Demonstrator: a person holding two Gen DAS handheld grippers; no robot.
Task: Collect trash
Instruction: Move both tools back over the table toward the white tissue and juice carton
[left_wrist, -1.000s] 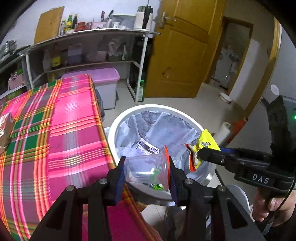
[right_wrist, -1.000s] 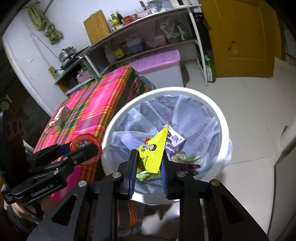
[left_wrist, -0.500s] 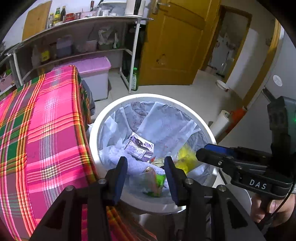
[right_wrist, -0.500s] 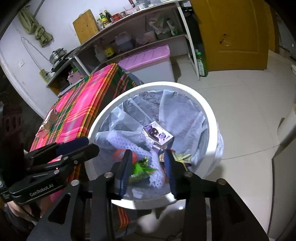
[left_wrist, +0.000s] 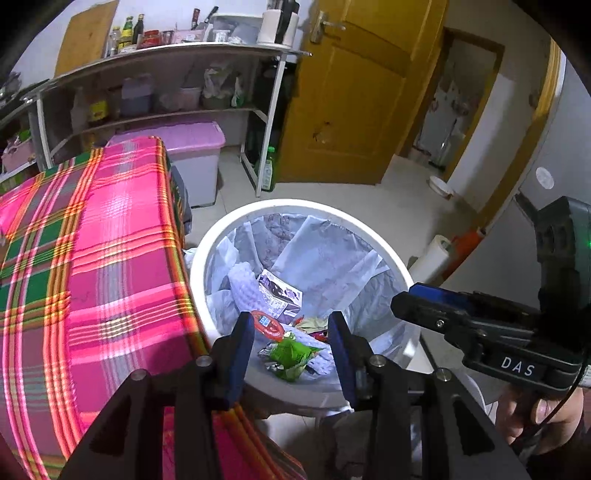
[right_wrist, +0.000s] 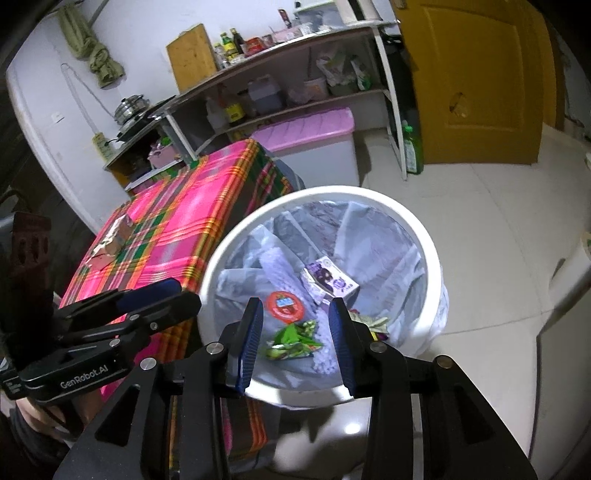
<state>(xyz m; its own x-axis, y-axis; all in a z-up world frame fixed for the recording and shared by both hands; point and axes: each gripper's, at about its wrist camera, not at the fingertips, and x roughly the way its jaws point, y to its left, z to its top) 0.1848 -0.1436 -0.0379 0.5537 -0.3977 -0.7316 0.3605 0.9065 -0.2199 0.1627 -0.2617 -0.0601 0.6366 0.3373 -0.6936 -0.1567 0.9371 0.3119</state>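
Now that both loads have dropped into the white lined bin (left_wrist: 201, 266), the left gripper (left_wrist: 291, 341) and right gripper (right_wrist: 297, 338) hang wide open, empty; more trash waits on the pink plaid table (right_wrist: 177, 221).

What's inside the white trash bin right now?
The trash bin holds a purple carton, red round lid, green wrapper and crumpled white liner. Anything beneath those is covered.

White trash bin (left_wrist: 207, 258), pink-green plaid tablecloth (left_wrist: 92, 240), green wrapper (left_wrist: 290, 352), red round lid (right_wrist: 285, 305), purple carton (right_wrist: 328, 282), yellow door (left_wrist: 354, 96).
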